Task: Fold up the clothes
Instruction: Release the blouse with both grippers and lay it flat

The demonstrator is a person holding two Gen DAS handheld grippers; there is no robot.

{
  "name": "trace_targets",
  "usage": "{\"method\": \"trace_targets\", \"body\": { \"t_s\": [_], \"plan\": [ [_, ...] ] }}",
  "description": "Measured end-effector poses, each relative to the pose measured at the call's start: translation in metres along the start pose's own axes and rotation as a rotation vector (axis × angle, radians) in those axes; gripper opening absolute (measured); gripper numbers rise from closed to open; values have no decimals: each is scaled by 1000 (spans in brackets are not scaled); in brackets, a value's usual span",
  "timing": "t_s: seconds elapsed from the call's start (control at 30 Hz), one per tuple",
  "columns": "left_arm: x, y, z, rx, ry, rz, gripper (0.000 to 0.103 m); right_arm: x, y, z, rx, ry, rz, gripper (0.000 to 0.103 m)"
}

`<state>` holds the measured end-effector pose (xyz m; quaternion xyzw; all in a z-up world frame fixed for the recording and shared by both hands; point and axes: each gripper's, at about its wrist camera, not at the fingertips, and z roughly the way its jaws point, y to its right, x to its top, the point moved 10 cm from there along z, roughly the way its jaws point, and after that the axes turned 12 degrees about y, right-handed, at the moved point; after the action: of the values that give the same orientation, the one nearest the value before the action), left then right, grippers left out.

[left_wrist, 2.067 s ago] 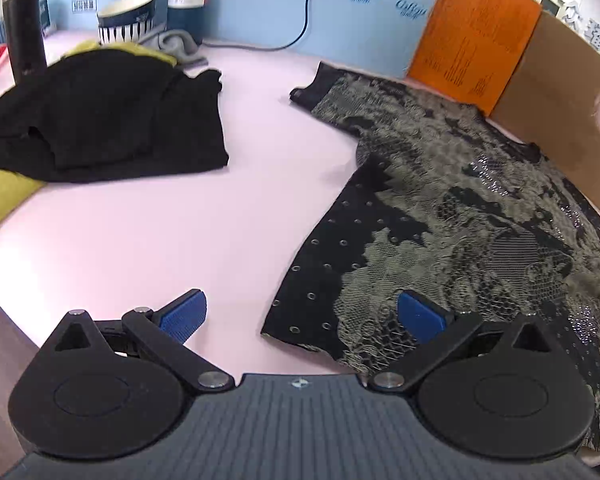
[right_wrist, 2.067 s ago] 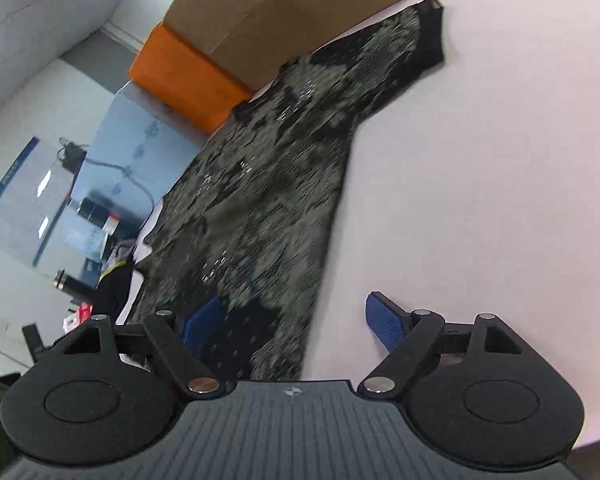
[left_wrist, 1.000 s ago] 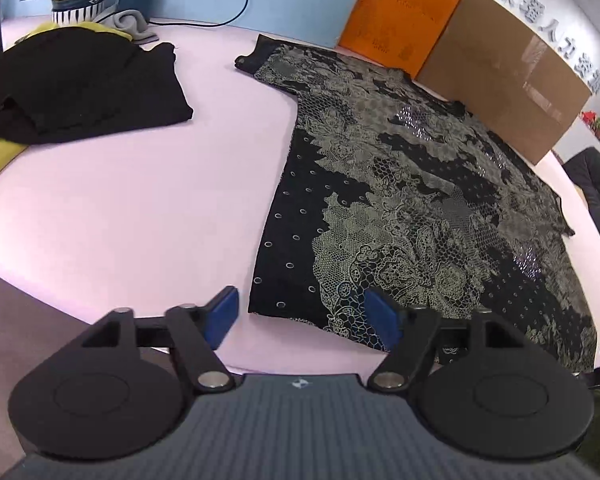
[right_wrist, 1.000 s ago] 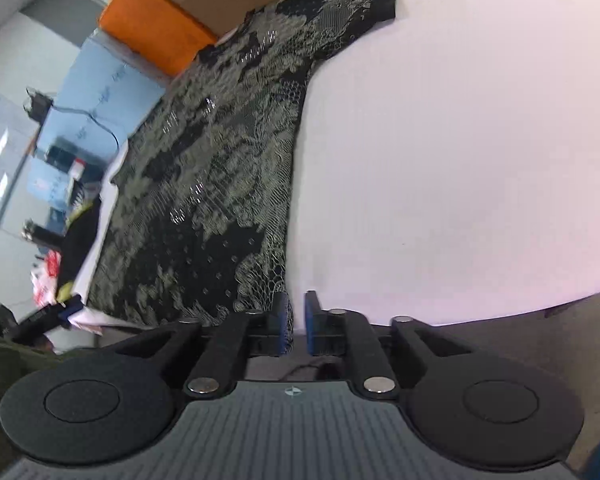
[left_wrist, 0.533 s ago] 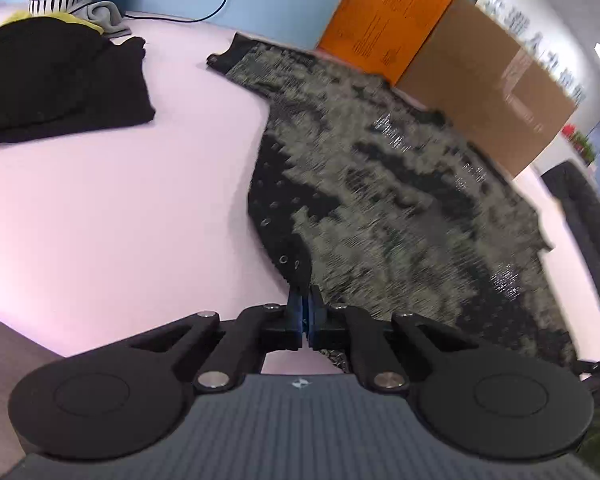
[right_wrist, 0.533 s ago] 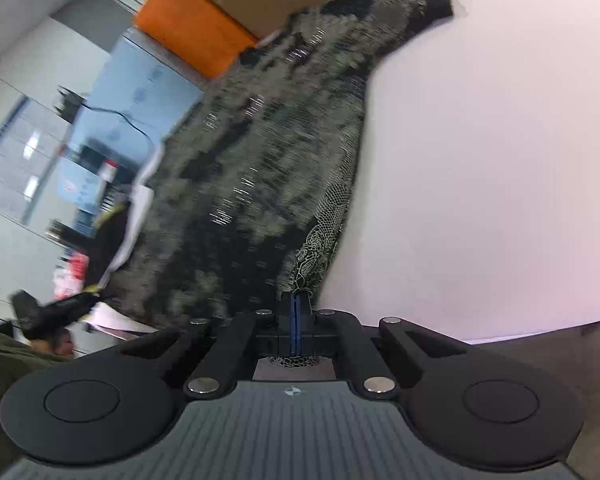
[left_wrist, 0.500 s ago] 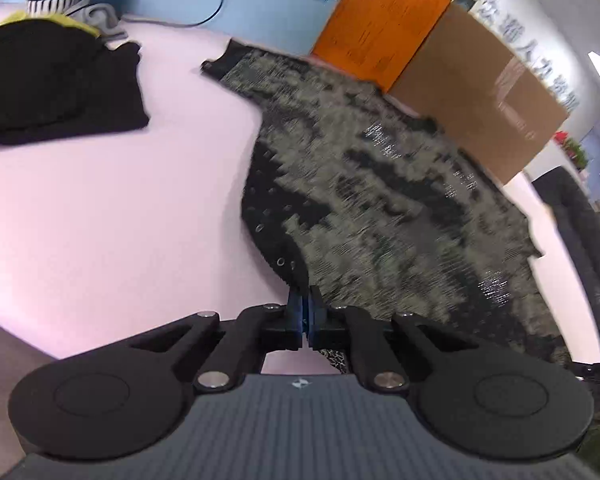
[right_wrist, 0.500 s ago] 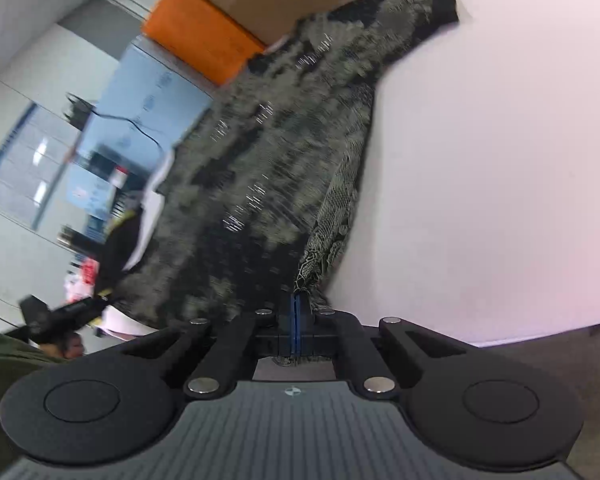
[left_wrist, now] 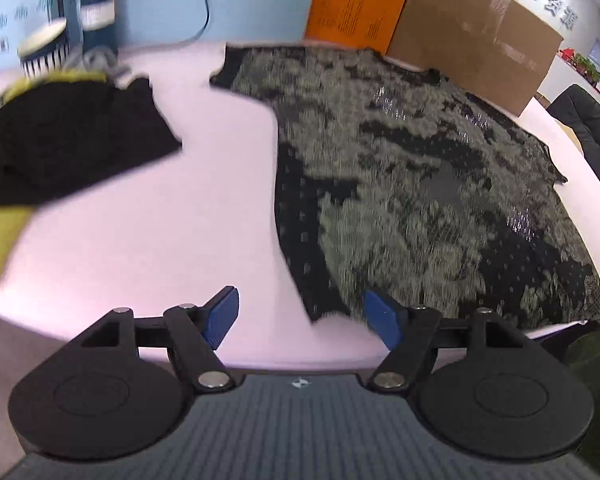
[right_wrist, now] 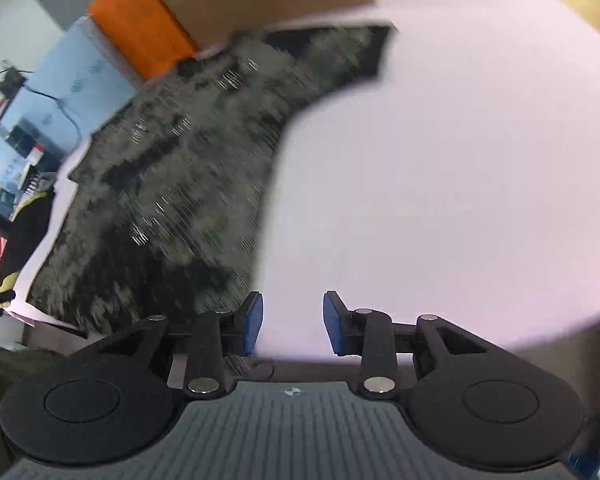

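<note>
Left wrist view: your left gripper has its blue-padded jaws opening, and nothing is pressed between them; the near corner of the black top with a pale lace-like pattern lies just ahead of the gap, on the pale pink tabletop. The top is spread flat, one sleeve reaching toward the orange panel and brown cardboard panel at the back. You look to be at the laying-out step, no fold made yet. Next you need a fresh hold on a hem corner or sleeve to carry it over the body. A black garment lying on something yellow sits well apart to the left. Behind it stands a striped round cup; motion blur hides what, if anything, is inside.

Right wrist view: your right gripper also has its jaws opening, with bare tabletop between them. The top's side edge runs just left of the left pad, probably untouched, though blur smears that edge. Match both holds before lifting.
</note>
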<state>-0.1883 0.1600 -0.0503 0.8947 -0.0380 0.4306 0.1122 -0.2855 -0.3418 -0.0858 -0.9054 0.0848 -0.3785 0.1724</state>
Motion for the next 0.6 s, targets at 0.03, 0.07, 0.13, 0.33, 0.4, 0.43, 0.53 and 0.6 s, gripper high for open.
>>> {"method": "trace_targets", "body": {
  "t_s": [0.03,0.07,0.13,0.33,0.4,0.43,0.53,0.6],
  "plan": [
    [16,4,5,-18,38,10,70,15,-15,5,15,26,-55,31],
    [32,10,13,-42,73,20,73,31,-33,12,31,49,-114,31],
    [59,35,41,-62,118,64,81,59,-71,35,67,73,-203,31],
    [87,121,149,-22,81,160,81,93,-142,146,49,64,-331,31],
    [79,133,176,29,41,172,81,94,-149,183,-9,66,-360,37],
    [73,135,185,49,15,181,81,94,-152,201,-37,67,-374,44],
    [43,133,203,87,-86,177,81,79,-144,231,-88,24,-415,49],
    [28,129,210,98,-124,147,84,62,-134,232,-102,-12,-442,49]
  ]
}}
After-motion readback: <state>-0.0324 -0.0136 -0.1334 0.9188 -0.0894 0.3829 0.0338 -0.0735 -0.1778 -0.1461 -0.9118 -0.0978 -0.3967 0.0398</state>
